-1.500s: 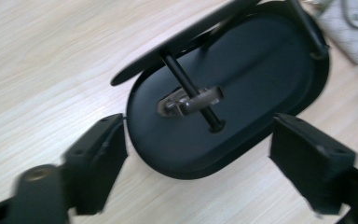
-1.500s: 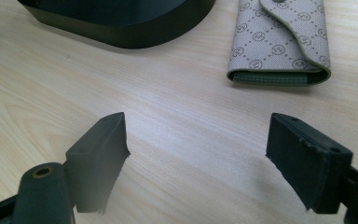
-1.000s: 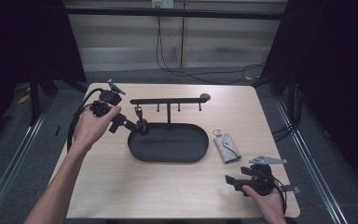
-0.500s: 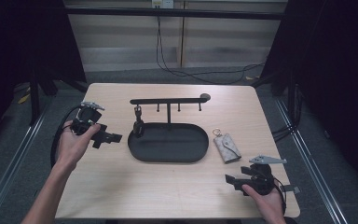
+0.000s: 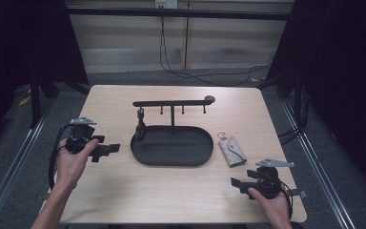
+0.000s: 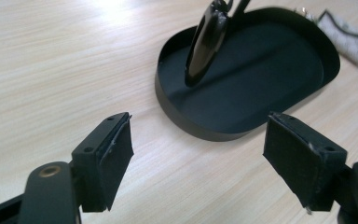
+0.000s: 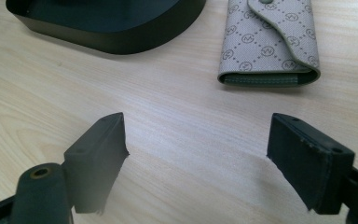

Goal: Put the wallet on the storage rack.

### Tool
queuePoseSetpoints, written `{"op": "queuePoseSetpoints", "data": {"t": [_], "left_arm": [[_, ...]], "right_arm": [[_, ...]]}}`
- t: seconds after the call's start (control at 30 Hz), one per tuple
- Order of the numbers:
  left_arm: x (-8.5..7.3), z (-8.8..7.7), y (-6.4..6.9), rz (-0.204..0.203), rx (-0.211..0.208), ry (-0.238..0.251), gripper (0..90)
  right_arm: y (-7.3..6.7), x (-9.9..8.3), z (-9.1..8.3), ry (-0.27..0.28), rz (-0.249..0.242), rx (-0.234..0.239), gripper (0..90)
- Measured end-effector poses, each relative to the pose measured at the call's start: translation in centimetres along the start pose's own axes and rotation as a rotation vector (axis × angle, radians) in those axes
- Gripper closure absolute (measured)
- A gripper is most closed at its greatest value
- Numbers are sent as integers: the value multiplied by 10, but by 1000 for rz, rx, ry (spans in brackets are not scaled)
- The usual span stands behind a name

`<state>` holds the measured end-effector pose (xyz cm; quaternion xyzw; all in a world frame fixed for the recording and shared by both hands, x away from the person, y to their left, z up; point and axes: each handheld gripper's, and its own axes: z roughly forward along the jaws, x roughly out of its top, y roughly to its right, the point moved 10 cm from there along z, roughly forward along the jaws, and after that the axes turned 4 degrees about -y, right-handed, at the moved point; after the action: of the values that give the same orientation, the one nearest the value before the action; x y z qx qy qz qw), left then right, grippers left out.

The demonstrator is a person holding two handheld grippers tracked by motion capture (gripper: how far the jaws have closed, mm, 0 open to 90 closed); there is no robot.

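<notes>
Two open tongs on a worktop [image 5: 124,200].
Left tongs [image 5: 112,149], just narrowing, empty, at nine o'clock of the tray [image 5: 171,160]; right tongs [image 5: 237,183], empty, at six o'clock of the key pouch [image 5: 232,150].

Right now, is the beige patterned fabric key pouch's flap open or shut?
Shut: the beige patterned fabric key pouch lies flat on the table, its flap folded down over the front onto its stud.

On the table [image 5: 124,191], the tray [image 5: 171,160] with its hook stand [image 5: 172,102] sits at the centre (a key fob [image 5: 140,126] hangs over its left end), the key case [image 5: 232,150] lying just right.
</notes>
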<state>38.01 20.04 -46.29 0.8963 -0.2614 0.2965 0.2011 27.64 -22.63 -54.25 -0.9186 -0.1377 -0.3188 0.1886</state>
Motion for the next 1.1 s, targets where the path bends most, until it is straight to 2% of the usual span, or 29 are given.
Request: {"op": "queuePoseSetpoints", "data": {"t": [0.07, 0.17, 0.2, 0.27, 0.3, 0.4, 0.5, 0.57, 0.63, 0.77, 0.93, 1.0, 1.1], "left_arm": [[-6, -1, -1, 0, 13, 15, 235], [-16, -4, 0, -4, -12, 56, 235], [-21, -4, -1, -4, -6, 59, 235], [-31, -2, -1, -7, -21, 32, 235], [-35, -2, 0, -16, -32, 35, 235], [-49, 0, 0, -2, -16, 18, 235], [-60, 2, 7, -23, -47, 17, 234], [-66, 2, 10, -7, -30, 25, 230], [-74, 3, 15, 5, -28, 29, 225], [-89, 4, 25, 34, -51, 38, 208], [-97, -2, 31, 23, -67, 92, 204], [-101, -2, 32, 29, -54, 99, 204], [-107, 0, 35, 9, -88, 95, 205]], "right_arm": [[0, 0, 0, 4, 0, 2, 194], [1, 1, -1, 8, 6, 1, 194], [1, 1, -1, 9, 10, 0, 194], [2, 3, -2, 13, 15, 3, 191], [2, 4, -3, 12, 21, 7, 187], [5, 10, -8, 35, 31, 0, 184], [9, 14, -11, 48, 44, -3, 183], [10, 16, -12, 48, 46, -6, 180], [11, 18, -12, 37, 44, -4, 175], [11, 24, -9, 25, 47, 10, 173], [7, 35, -3, -1, 19, 6, 173], [6, 40, -1, -3, 20, 11, 179], [7, 46, 2, -21, 20, 2, 205]]}}
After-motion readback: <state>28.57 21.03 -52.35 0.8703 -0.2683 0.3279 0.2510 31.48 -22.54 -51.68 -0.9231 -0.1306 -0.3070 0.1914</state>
